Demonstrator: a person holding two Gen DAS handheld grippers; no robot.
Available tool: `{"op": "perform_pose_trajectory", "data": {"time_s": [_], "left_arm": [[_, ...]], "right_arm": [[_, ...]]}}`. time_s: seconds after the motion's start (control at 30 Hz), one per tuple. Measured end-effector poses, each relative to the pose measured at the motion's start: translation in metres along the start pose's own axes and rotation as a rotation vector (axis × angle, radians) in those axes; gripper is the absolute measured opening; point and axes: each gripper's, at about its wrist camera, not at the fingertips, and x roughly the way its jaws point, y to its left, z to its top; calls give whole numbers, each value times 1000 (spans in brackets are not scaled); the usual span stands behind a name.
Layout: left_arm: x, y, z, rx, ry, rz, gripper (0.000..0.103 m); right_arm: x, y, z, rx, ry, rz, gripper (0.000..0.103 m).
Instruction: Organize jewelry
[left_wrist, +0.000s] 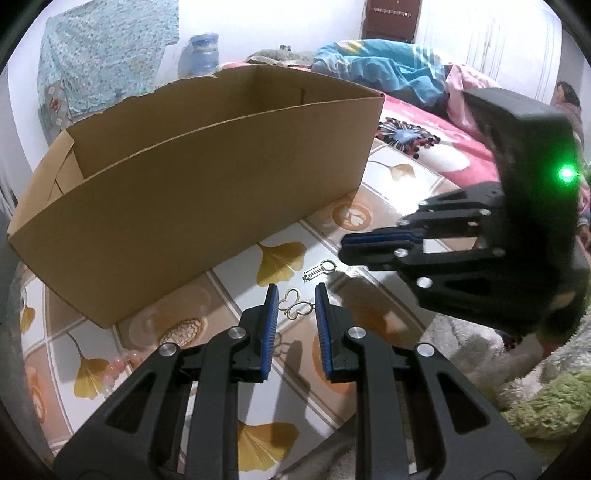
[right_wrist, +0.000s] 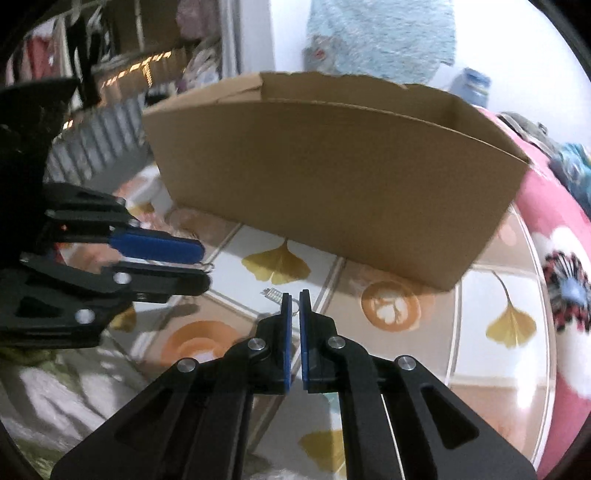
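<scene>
Left wrist view first. Got the left gripper (left_wrist: 297, 295) clamped on a little gold wire butterfly (left_wrist: 295, 308), with the pads pressing its wings from 9 and 3 o'clock, pretty much dead centre of the picture. Looks lifted clear of the table (left_wrist: 399, 173) too, going by the butterfly-shaped shadow (left_wrist: 280, 349) down toward 6 o'clock between the fingers.

Just past the tips, toward 1 o'clock: a small silver charm (left_wrist: 318, 270) with a ring on one end, lying flat on the ginkgo-leaf tabletop, close to the butterfly but not touching it.

Over at 3 o'clock, the right gripper (left_wrist: 342, 246), squeezed shut, tips hovering just beside that charm's ring. Can't spot anything pinched in there.

Filling 9 to 12 o'clock, a big open cardboard box (left_wrist: 207, 177), standing on the same table, near the jewelry but apart from it. Can't see down to its bottom from here. Off at 2 o'clock, a pink floral blanket (left_wrist: 454, 147).

Right wrist view, bit blurry, same story: clenched pads at 6 o'clock with only a sliver of gap, charm peeking out at 11 o'clock of the tips, ring half hidden behind the fingers. Left gripper poking in from 9 o'clock with a scrap of gold wire showing at its tips. Box spread across 12 o'clock.
</scene>
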Motion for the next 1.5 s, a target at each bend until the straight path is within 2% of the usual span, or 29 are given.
{"op": "perform_pose_trajectory", "data": {"time_s": [0.1,0.13,0.3,0.4,0.6,0.63,0.67,1.07,1.17,1.23,1.27,1.43,1.5], "left_arm": [[1,4,-3,-19,1,-12,19],[2,5,-3,-27,1,-17,19],[3,11,-5,-44,-3,-27,19],[3,12,-5,-45,-8,-29,19],[1,13,-6,-47,-15,-20,19],[0,12,-6,-45,-16,-17,19],[0,12,-7,-44,-16,-16,19],[-8,4,-8,-21,-23,10,19],[-9,3,-9,-23,-26,11,19],[-9,3,-9,-24,-25,10,19],[-9,3,-9,-24,-23,10,19],[-7,4,-10,-26,-22,2,19],[-6,5,-10,-27,-22,4,19]], "right_arm": [[3,1,5,-46,18,15,23],[4,1,6,-62,24,22,24],[15,1,10,-127,97,33,23],[21,-1,12,-129,134,100,11],[22,-5,15,-117,157,124,10],[20,-6,12,-114,153,123,3],[19,-7,12,-108,149,126,2],[-6,-13,3,-36,80,108,2],[-10,-16,4,-30,72,108,7],[-9,-18,3,-29,81,108,25],[-6,-16,2,-32,84,105,27],[12,-13,5,-61,117,114,28],[14,-12,3,-79,118,113,22]]}}
